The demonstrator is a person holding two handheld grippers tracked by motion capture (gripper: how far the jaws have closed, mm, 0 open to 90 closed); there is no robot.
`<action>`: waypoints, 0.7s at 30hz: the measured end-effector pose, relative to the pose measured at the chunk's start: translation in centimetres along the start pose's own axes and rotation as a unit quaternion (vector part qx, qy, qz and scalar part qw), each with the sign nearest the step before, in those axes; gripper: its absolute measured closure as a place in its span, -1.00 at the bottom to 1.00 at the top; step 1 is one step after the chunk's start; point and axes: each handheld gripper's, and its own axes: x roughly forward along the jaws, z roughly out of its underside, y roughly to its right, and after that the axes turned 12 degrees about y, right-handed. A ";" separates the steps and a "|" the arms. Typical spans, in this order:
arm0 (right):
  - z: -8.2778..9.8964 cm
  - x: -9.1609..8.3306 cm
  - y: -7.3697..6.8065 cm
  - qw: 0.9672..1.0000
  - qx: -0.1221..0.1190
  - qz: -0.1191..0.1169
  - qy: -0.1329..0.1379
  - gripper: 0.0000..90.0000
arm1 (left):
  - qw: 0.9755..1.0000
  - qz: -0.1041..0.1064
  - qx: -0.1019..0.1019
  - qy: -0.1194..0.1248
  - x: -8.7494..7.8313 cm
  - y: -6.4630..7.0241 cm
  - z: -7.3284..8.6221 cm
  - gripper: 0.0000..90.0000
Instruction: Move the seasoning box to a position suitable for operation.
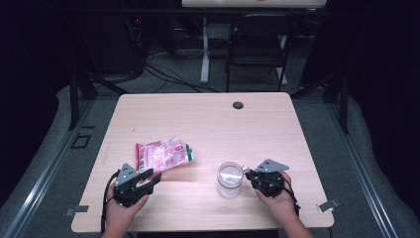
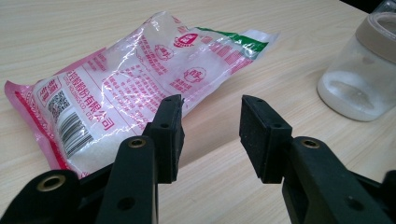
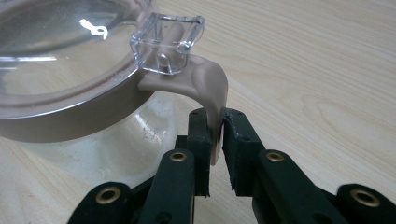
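1. A clear jar (image 3: 88,135) is seen standing on the light wooden table (image 3: 317,70), at the upper left of the right gripper view; its glass wall is frosted white inside.
2. The jar is closed by a transparent lid (image 3: 60,42), ringed by a beige band (image 3: 70,116).
3. A clear square latch (image 3: 166,44) is mounted at the lid's rim.
4. A beige tab (image 3: 212,93) curves down from the latch.
5. The tab's lower end is clamped between the black pads of the right gripper (image 3: 215,140); the jaws stand nearly together.
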 end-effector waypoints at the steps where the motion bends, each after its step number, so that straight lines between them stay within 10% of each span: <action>1: 0.0 0.0 0.0 1.000 0.001 -0.001 0.001 0.80 | 1.000 -0.001 0.001 0.001 0.0 0.0 0.0 0.32; 21: -1.3 -4.9 -1.2 0.998 0.022 0.000 0.064 0.46 | 1.000 -0.006 0.010 0.002 0.3 1.2 -0.8 0.18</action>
